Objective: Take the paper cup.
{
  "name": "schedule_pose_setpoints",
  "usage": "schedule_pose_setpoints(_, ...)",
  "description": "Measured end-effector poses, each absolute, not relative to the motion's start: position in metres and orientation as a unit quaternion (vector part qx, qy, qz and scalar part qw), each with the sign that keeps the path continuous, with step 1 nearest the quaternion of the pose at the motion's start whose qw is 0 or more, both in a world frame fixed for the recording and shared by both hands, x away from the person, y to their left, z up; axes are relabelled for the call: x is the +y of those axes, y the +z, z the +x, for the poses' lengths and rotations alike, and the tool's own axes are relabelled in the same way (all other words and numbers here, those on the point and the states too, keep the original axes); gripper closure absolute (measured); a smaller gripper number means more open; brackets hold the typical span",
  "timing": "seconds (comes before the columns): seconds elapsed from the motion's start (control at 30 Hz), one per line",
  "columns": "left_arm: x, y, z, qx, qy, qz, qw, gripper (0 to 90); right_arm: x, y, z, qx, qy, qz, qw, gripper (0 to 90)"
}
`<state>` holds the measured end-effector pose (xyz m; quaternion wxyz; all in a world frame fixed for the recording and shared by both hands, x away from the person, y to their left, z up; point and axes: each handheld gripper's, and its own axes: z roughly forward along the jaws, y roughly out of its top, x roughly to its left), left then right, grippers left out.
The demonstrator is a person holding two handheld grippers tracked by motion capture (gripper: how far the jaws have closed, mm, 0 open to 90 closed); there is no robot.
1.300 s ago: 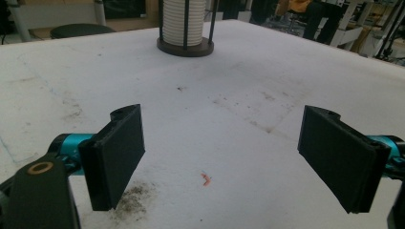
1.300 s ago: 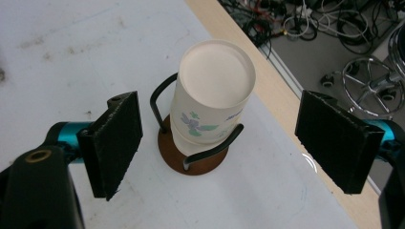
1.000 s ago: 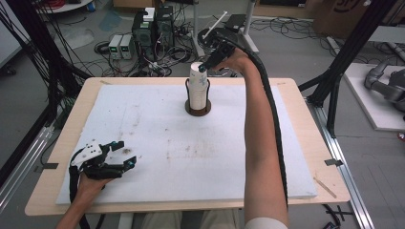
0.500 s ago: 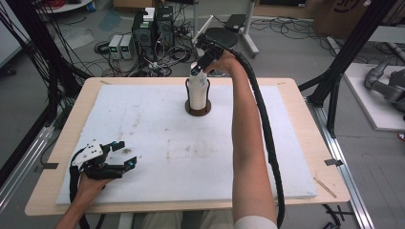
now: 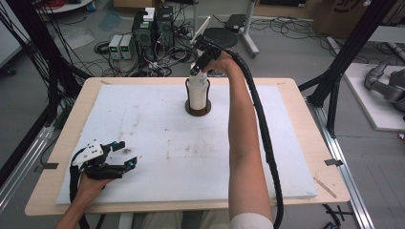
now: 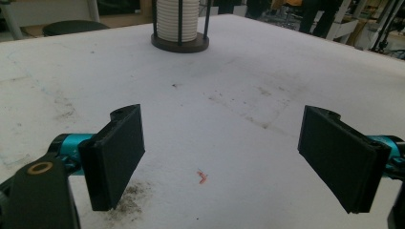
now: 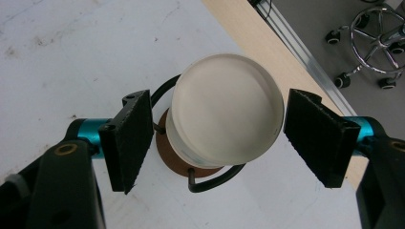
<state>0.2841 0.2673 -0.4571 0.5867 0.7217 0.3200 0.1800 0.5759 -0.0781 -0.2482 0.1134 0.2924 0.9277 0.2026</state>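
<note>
My right gripper (image 7: pixel 215 138) straddles the top of the cup stack (image 7: pixel 224 109) — jaws just closing in, pads not quite touching.

The white stack stands upright in a dark wire holder (image 5: pixel 197 109) on a round brown base, at the far middle of the white mat (image 5: pixel 157 143). My left gripper (image 6: pixel 224 157) rests near the mat's front left corner — jaws spread, nothing between. I can read no label or writing.
</note>
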Motion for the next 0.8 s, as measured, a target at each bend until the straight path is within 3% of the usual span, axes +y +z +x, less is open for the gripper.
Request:
schedule_pose_setpoints(0.2, 0.2668, -0.457, 0.2843, 0.319, 0.178, 0.723, 0.586, 15.9, -0.0788, -0.2507, 0.5767, 0.927, 0.202, 0.292, 0.116, 27.2)
schedule_pose_setpoints(0.33, 0.2668, -0.4569, 0.2844, 0.318, 0.178, 0.725, 0.584, 15.9, -0.0798, -0.2517, 0.5766, 0.927, 0.204, 0.294, 0.114, 35.7)
schedule_pose_setpoints(0.8, 0.2669, -0.4569, 0.2846, 0.319, 0.178, 0.726, 0.583, 15.9, -0.0816, -0.2507, 0.5763, 0.926, 0.208, 0.295, 0.112, 37.4)
